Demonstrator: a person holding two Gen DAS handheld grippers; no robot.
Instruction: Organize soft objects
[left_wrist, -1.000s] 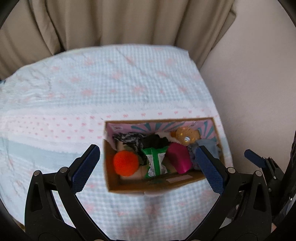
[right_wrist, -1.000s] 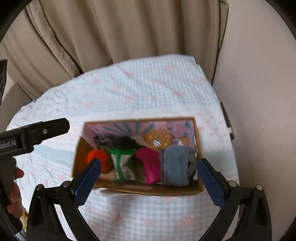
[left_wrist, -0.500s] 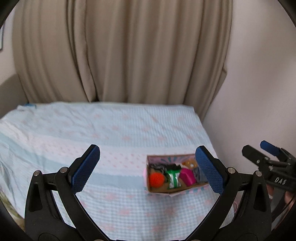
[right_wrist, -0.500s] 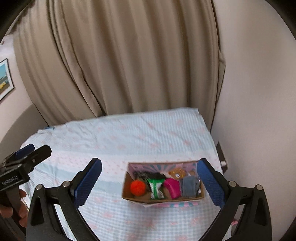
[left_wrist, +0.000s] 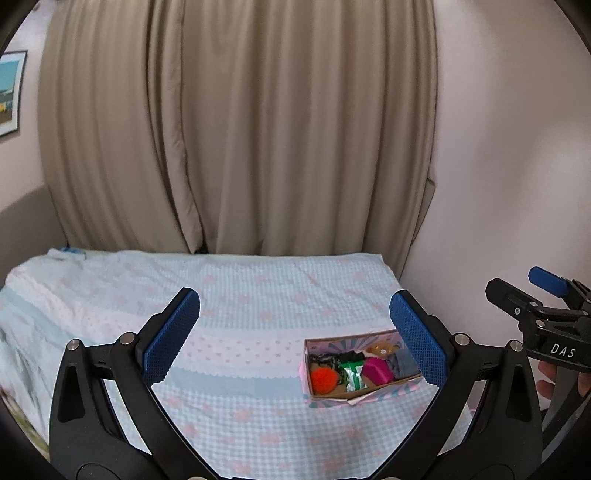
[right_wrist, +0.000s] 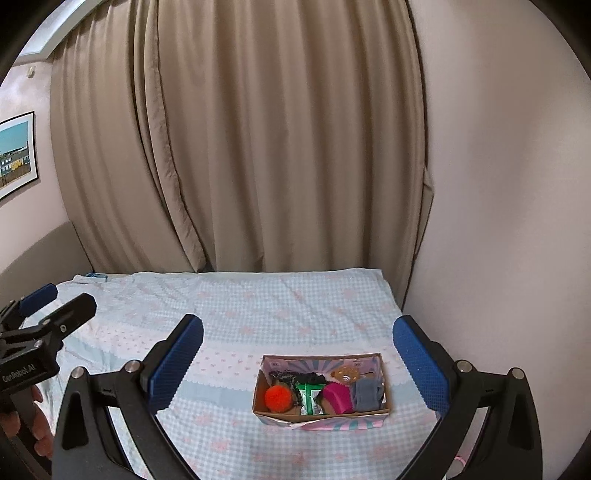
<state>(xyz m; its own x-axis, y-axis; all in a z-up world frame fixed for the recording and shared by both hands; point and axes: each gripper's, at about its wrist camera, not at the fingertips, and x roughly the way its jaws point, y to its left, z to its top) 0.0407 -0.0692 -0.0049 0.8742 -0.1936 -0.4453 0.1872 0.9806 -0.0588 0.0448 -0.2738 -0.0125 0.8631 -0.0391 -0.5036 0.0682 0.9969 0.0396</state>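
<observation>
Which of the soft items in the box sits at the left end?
The orange pom-pom ball, round and fuzzy, fills the left end of the cardboard box. The green packet, magenta piece and grey cloth follow rightward.

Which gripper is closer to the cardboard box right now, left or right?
Right, slightly, by my read. The right gripper faces the cardboard box almost squarely; for the left gripper, the box lies off to its right. Both are open, well back from it.

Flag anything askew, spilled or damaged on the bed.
Nothing stands out. The soft items, including the orange pom-pom and grey cloth, all sit inside the cardboard box on the checked bedspread; none lies outside it.
</observation>
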